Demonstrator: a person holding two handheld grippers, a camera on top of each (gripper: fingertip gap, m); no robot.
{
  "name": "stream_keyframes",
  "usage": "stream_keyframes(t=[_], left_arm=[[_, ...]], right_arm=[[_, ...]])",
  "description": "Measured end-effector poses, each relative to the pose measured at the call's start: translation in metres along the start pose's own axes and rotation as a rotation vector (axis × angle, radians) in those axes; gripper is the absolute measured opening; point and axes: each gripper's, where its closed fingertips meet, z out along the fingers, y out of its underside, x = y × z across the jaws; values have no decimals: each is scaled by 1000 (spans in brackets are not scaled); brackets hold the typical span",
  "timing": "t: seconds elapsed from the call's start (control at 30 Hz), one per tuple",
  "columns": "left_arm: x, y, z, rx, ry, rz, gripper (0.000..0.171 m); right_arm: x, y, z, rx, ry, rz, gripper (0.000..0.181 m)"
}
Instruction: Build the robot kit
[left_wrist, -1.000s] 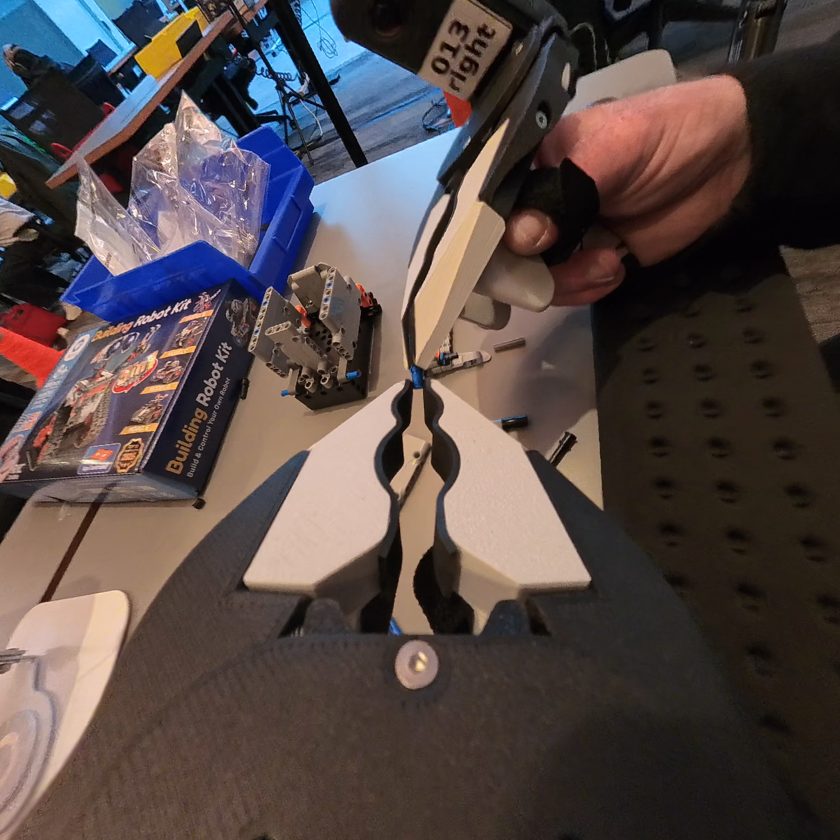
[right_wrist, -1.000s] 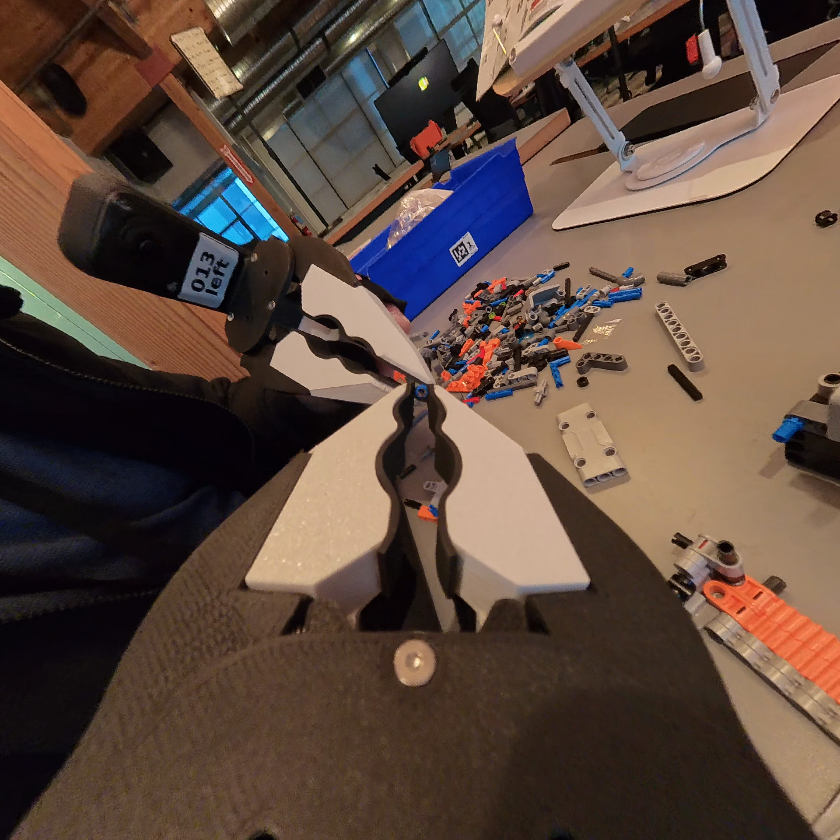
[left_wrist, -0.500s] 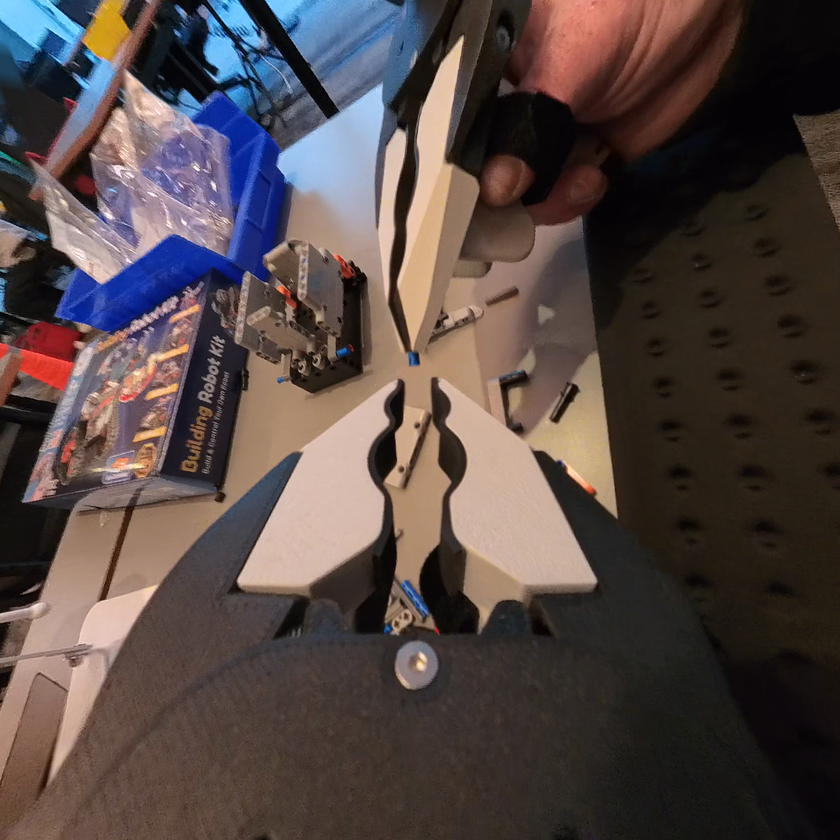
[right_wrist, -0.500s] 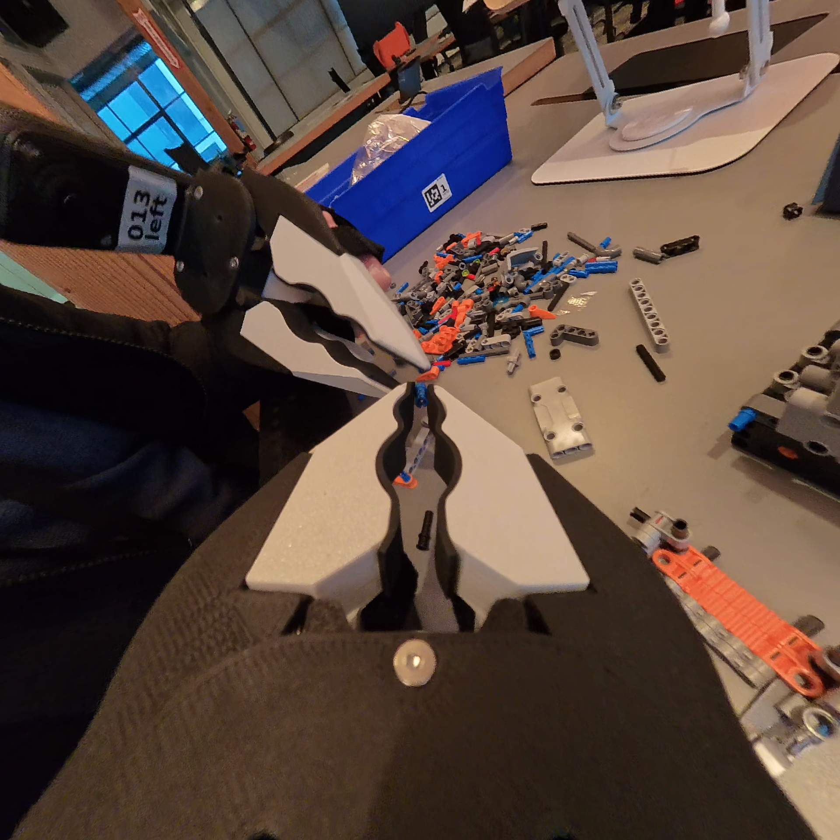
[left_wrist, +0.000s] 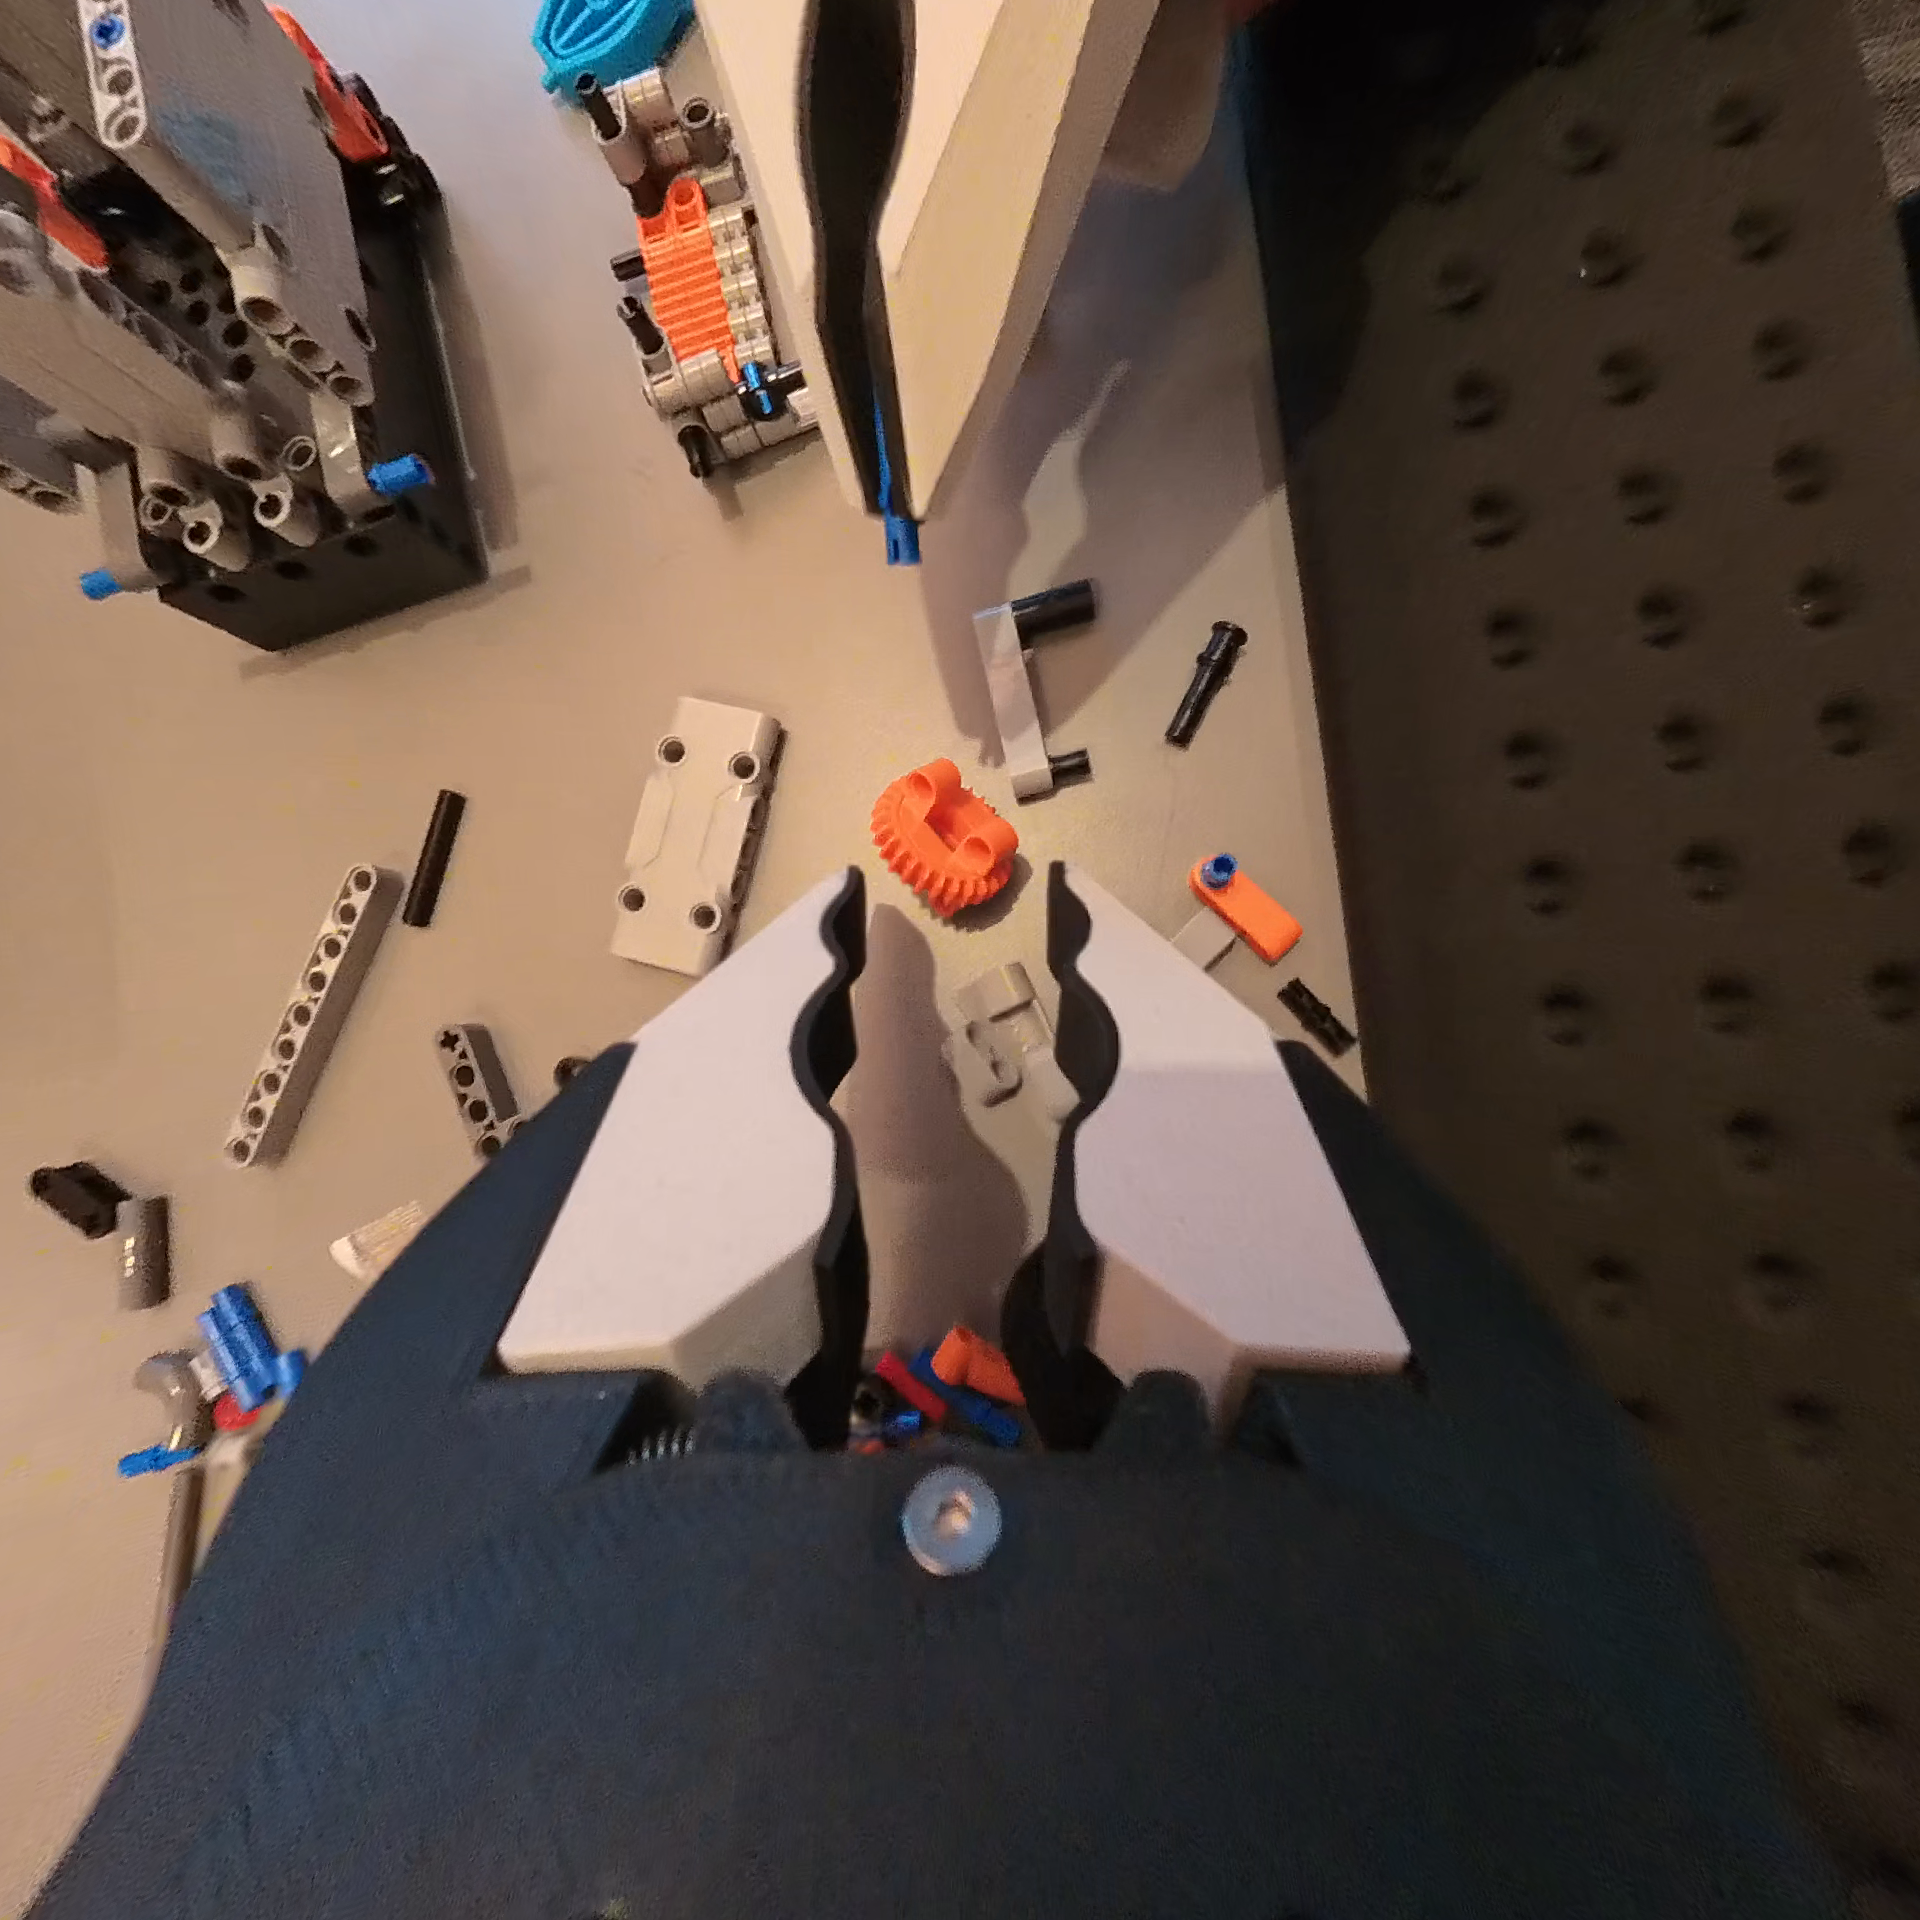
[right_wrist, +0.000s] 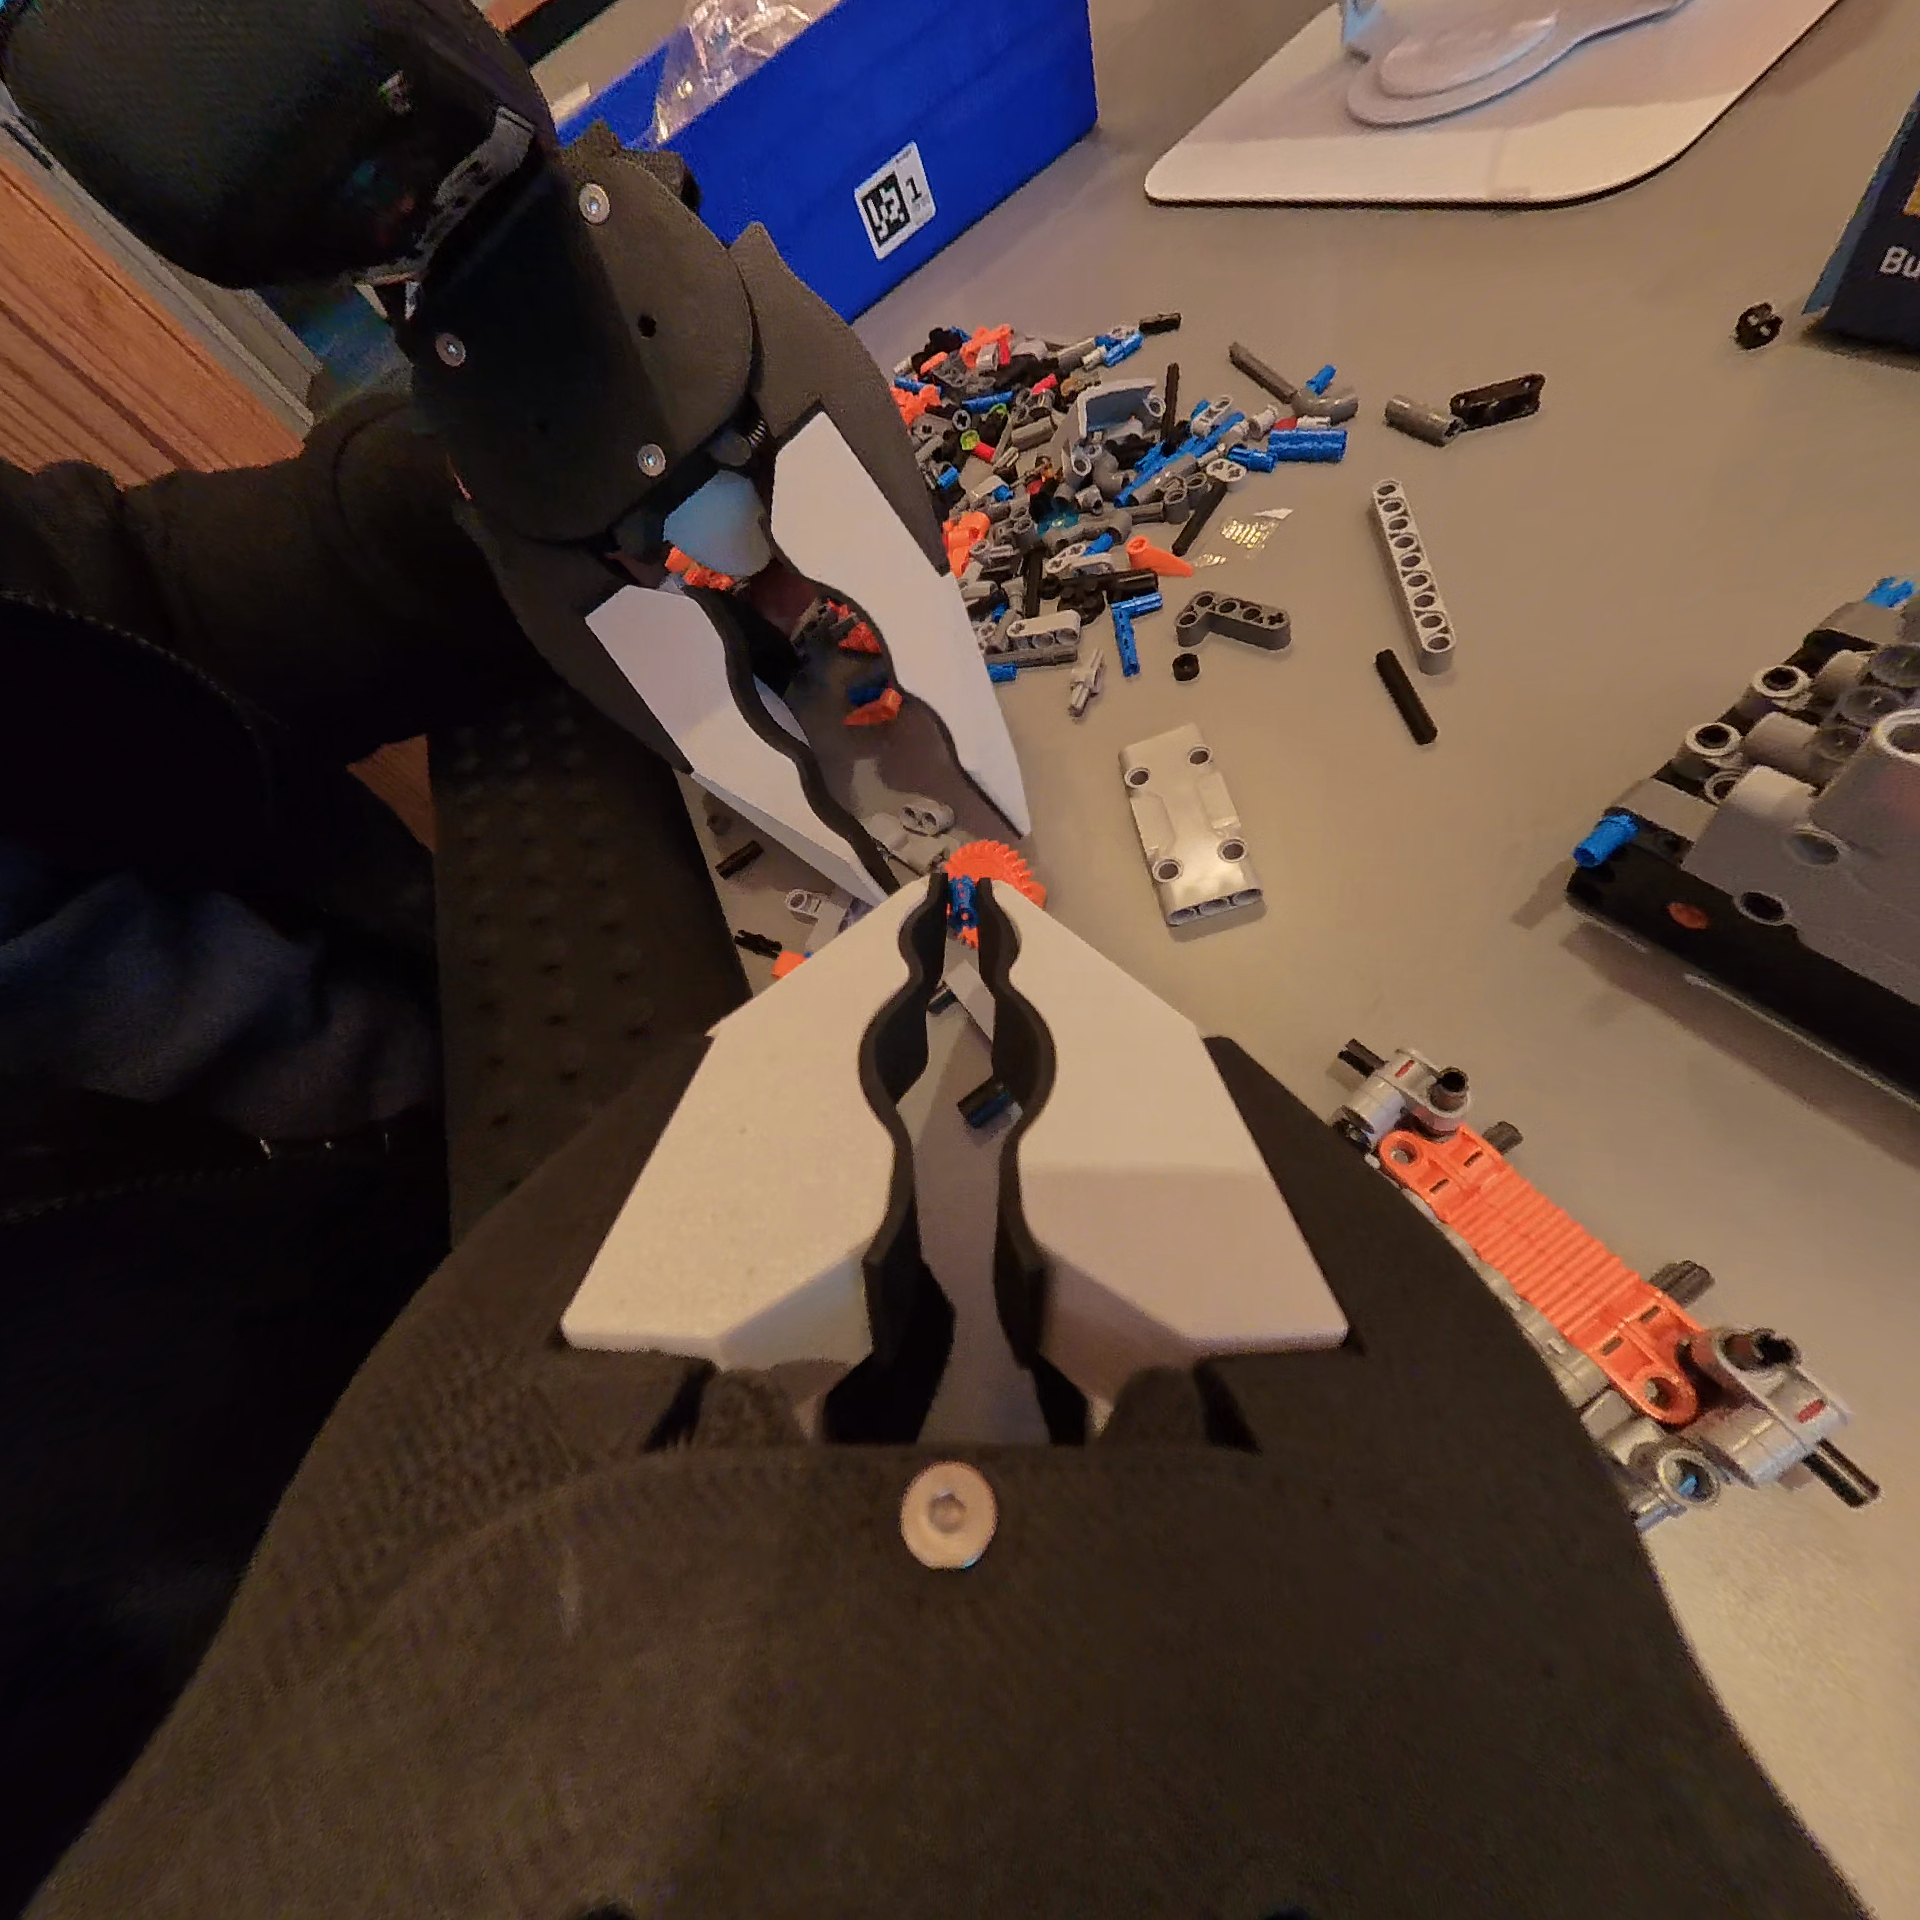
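Note:
My left gripper (left_wrist: 954, 883) is open and empty, and points down at the grey table. Its tips stand on either side of an orange toothed gear (left_wrist: 940, 847) lying on the table, just short of it. My right gripper (right_wrist: 961, 899) is shut on a small blue pin (right_wrist: 961, 906) and holds it above the table. In the left wrist view the right gripper (left_wrist: 891, 499) hangs down from the top with the blue pin (left_wrist: 902, 538) sticking out of its tips. In the right wrist view the open left gripper (right_wrist: 951, 857) is over the orange gear (right_wrist: 992, 862).
A grey flat panel (left_wrist: 696, 836) and a long grey beam (left_wrist: 312, 1013) lie left of the gear. A black and grey assembly (left_wrist: 239, 343) and an orange track piece (left_wrist: 696, 275) lie farther off. A parts pile (right_wrist: 1091, 488), a blue bin (right_wrist: 862, 135) and a dark perforated mat (left_wrist: 1610, 727) border the area. The tips of one gripper are about 6 cm away from the tips of the other.
My left gripper let go of the blue pin, opened wider and tipped down over the orange gear. My right gripper kept the pin and moved a little away.

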Motion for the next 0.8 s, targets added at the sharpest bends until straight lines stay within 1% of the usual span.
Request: stream_keyframes(t=[0.03, 0.1, 0.23, 0.33, 0.43, 0.6, 0.63, 0.8], left_arm=[[2, 0, 2, 1, 10, -6, 30], [0, 0, 4, -1, -2, -5, 20], [1, -2, 5, 3, -4, -7, 20], [-4, 0, 4, -20, -52, 15, 20], [-10, 3, 1, -55, -97, 41, 20], [-23, 15, -6, -167, -211, 125, 20], [-24, 16, -5, -174, -217, 134, 20], [-20, 14, -2, -128, -178, 99, 20]], right_arm=[[0, 1, 1, -5, 0, 1, 3], [1, 3, 3, -20, 5, -3, 3], [4, 11, 9, -85, 36, -32, 3], [5, 14, 13, -112, 50, -53, 3], [6, 12, 14, -106, 53, -56, 3], [7, 10, 15, -94, 52, -59, 3], [8, 9, 15, -93, 53, -59, 3], [8, 9, 15, -87, 58, -64, 3]])
